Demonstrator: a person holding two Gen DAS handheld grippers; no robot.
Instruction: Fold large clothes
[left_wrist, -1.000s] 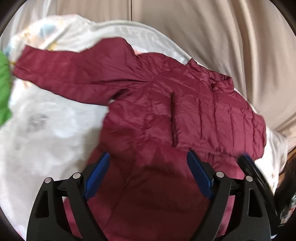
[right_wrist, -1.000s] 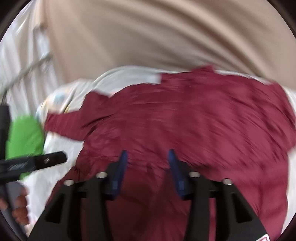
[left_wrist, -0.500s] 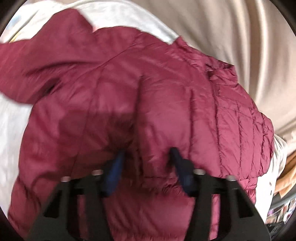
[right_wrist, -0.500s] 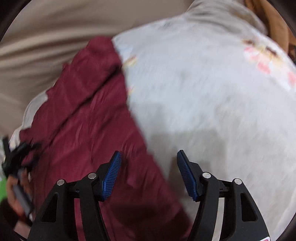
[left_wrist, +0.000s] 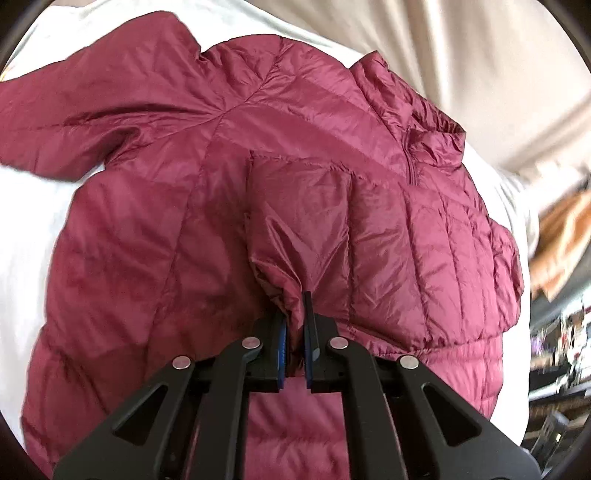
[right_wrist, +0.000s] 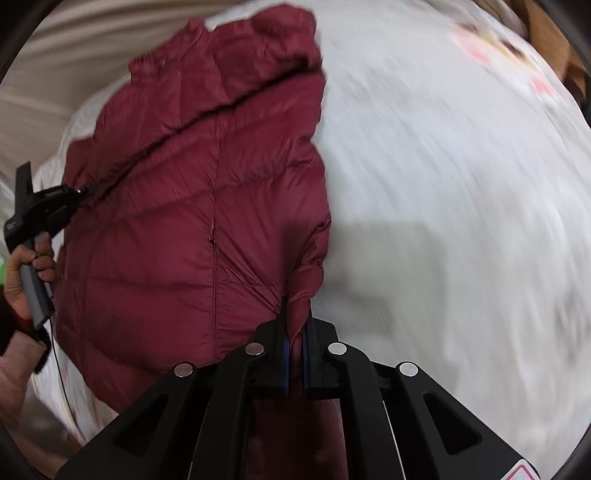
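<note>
Fabric of the maroon puffer jacket (left_wrist: 207, 229) is pinched in both tongs: left tongs (left_wrist: 294, 317) clamp a folded panel's edge, right tongs (right_wrist: 295, 325) clamp its side edge. It lies spread on a white bedsheet (right_wrist: 443, 206).

Left gripper (left_wrist: 294, 325), right gripper (right_wrist: 295, 328): jaws clamped, nearly closed.
</note>
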